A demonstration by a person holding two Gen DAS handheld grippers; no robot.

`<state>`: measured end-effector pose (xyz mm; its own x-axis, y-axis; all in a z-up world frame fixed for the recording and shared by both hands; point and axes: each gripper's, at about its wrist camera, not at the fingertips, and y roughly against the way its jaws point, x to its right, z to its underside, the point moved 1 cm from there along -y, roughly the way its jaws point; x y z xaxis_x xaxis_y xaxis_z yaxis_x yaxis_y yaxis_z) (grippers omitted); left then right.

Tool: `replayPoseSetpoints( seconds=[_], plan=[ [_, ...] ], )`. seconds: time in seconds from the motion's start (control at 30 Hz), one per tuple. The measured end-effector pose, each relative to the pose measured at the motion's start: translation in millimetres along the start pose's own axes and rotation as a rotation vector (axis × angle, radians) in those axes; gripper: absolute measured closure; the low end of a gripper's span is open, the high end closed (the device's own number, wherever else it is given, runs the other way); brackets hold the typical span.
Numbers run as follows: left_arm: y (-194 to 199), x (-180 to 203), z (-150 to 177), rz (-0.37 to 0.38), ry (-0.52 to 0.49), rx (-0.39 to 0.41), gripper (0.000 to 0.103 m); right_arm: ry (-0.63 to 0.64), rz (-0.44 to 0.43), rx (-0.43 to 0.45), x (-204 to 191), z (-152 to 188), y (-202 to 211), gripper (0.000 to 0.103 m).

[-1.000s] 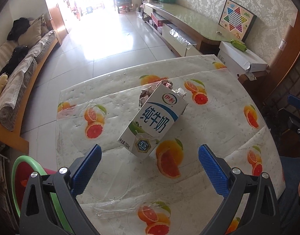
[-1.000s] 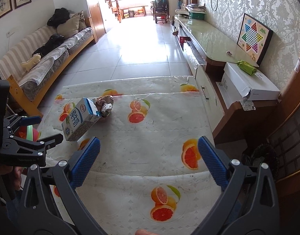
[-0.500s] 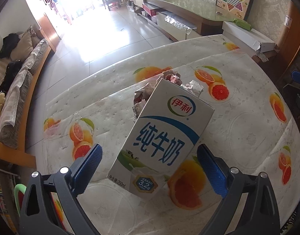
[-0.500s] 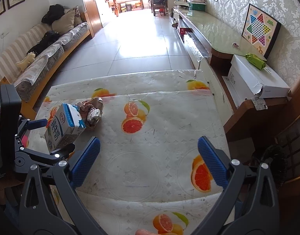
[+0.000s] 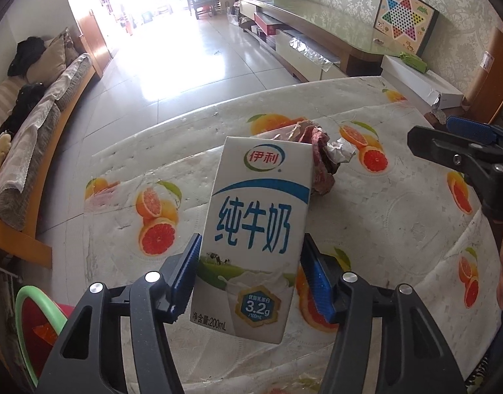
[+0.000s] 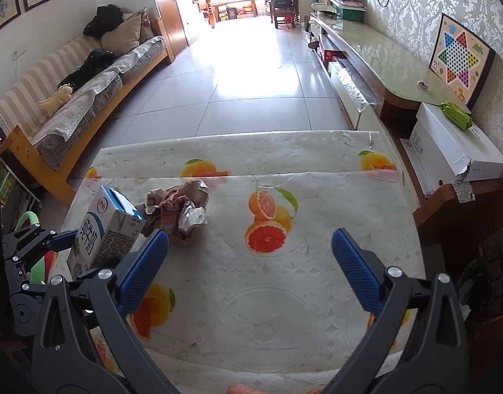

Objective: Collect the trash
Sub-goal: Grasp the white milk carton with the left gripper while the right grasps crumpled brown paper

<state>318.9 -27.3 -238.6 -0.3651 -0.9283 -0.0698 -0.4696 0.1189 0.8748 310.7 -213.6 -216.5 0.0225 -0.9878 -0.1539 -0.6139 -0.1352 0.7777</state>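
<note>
A white and blue milk carton (image 5: 254,229) is clamped between the blue pads of my left gripper (image 5: 250,279), which is shut on its lower half. The carton also shows in the right wrist view (image 6: 103,229), at the table's left edge, its base hidden behind my right gripper's finger. A crumpled wad of paper and foil (image 6: 179,210) lies on the tablecloth just beyond the carton; it shows in the left wrist view (image 5: 323,161) too. My right gripper (image 6: 250,262) is open and empty above the middle of the table.
The table (image 6: 317,295) has a white cloth printed with oranges. A green-rimmed red bin (image 5: 38,325) stands on the floor at the table's left. A sofa (image 6: 71,98) lines the left wall and a low cabinet (image 6: 382,65) the right.
My left gripper moved up to the carton and closed on it. My right gripper came forward over the table and stayed open.
</note>
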Motion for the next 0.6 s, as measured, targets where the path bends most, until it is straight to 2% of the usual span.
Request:
replayPoseSetpoints(
  seconds=[0.23,0.33,0.47,0.6],
  plan=[
    [21.2,-33.7,6.1,-0.014,0.109,0.053,0.048,0.047,-0.04,-0.011,-36.5,-8.8,-19.7,0.005],
    [11.5,-39.7,7.0,0.025,0.135,0.027,0.048,0.052,-0.038,-0.018,-45.4,-11.4,-29.8,0.005],
    [9.0,-42.9,8.1,0.005,0.142,0.045,0.049,0.053,-0.038,-0.023,-50.1,-15.8,-37.1,0.005],
    [23.5,-53.1,11.1,-0.027,0.181,0.094,0.049,0.06,-0.042,-0.037,-55.1,-17.8,-50.0,0.005]
  ],
)
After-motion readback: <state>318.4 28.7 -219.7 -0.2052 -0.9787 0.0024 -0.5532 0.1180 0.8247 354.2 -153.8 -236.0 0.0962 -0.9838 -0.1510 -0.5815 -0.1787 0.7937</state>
